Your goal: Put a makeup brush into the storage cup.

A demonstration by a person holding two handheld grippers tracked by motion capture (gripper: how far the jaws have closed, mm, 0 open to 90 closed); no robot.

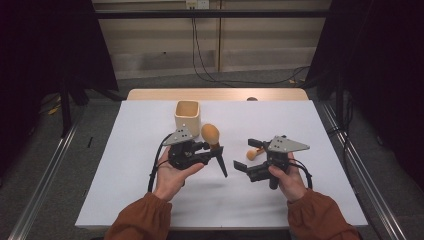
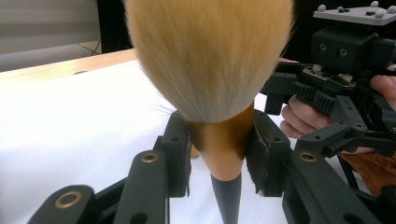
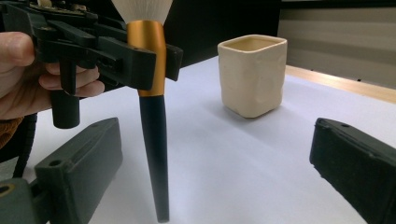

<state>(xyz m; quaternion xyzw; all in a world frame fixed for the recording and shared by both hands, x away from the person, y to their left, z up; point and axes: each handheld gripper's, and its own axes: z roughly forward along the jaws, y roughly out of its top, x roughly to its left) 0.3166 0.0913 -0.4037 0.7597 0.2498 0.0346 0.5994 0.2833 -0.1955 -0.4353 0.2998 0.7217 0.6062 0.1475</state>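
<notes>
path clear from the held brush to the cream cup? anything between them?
Nothing visible in the way. The left gripper holds the brush by its gold collar, bristles up, handle tip off the table. The cream cup stands just beyond it, open mouth up, bare white table between.

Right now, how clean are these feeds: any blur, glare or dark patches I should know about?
High view: table evenly lit, surroundings dark, soft shadow under the left gripper. Left gripper view: brush bristles close and soft, white table washed out. Right gripper view: cup sharp, its own jaws blurred near the lens.
</notes>
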